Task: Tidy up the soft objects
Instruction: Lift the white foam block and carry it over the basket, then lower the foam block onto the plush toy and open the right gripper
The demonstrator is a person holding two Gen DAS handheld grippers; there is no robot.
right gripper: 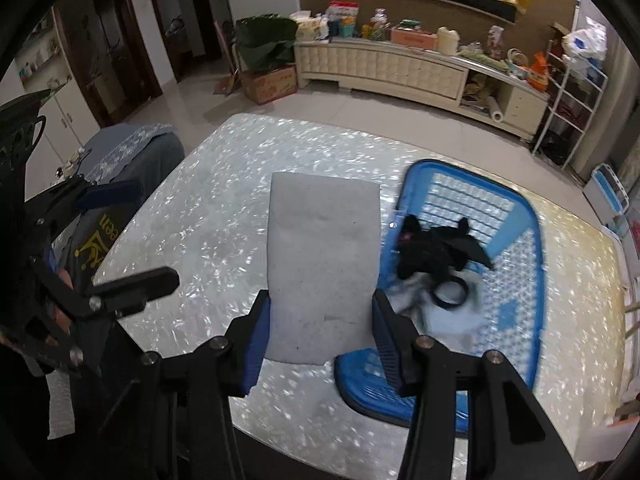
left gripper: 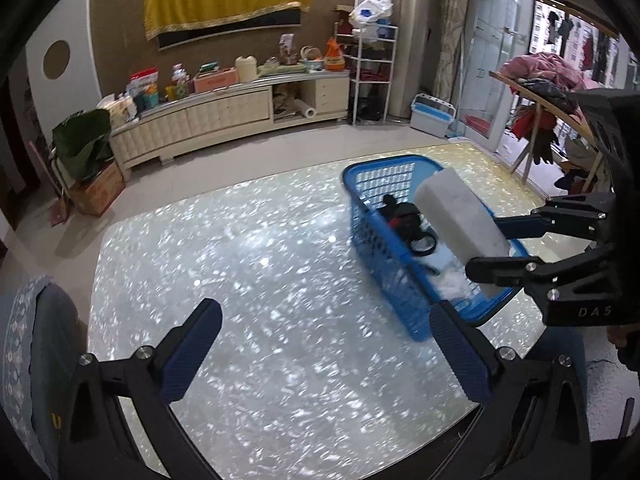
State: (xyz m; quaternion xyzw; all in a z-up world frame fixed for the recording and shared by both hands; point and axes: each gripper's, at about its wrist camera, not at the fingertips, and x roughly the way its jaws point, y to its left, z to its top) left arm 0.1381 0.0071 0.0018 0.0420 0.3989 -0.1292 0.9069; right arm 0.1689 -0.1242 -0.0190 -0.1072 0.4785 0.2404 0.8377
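Right claw clamped on a white foam block, held in the air above the shimmering counter, beside the blue basket with a black plush toy. Left claw spread wide, empty.

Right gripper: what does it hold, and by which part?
The right gripper holds the grey sponge block by its near end, pads on its two long sides.
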